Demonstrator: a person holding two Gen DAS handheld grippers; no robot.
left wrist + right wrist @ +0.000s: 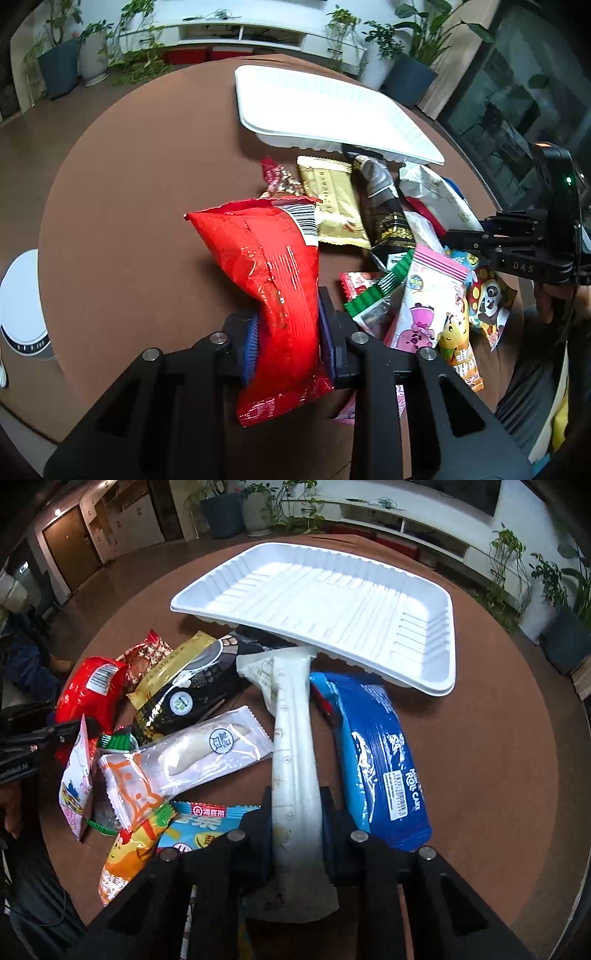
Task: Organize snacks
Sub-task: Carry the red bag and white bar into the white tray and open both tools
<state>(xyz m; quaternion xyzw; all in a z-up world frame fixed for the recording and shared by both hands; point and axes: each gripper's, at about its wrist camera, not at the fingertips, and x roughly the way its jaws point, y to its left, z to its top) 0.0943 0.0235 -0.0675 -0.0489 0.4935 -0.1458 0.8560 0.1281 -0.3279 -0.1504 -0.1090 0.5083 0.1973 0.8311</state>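
My left gripper (288, 336) is shut on a red snack bag (269, 273), held over the round brown table (129, 192); the bag also shows in the right wrist view (88, 694). My right gripper (295, 830) is shut on a long white packet (295, 760), which also shows in the left wrist view (436, 192). An empty white ribbed tray (332, 602) lies at the far side, its near edge resting on the snack pile; it also shows in the left wrist view (325, 110). A blue roll cake pack (376, 753) lies to the right of the white packet.
Loose snacks lie heaped between the grippers: a gold packet (332, 199), a black packet (384, 206), a pink packet (428, 299), a clear-wrapped white bun (199, 753). A white round appliance (22, 306) stands beside the table at left. Potted plants (59, 62) stand beyond.
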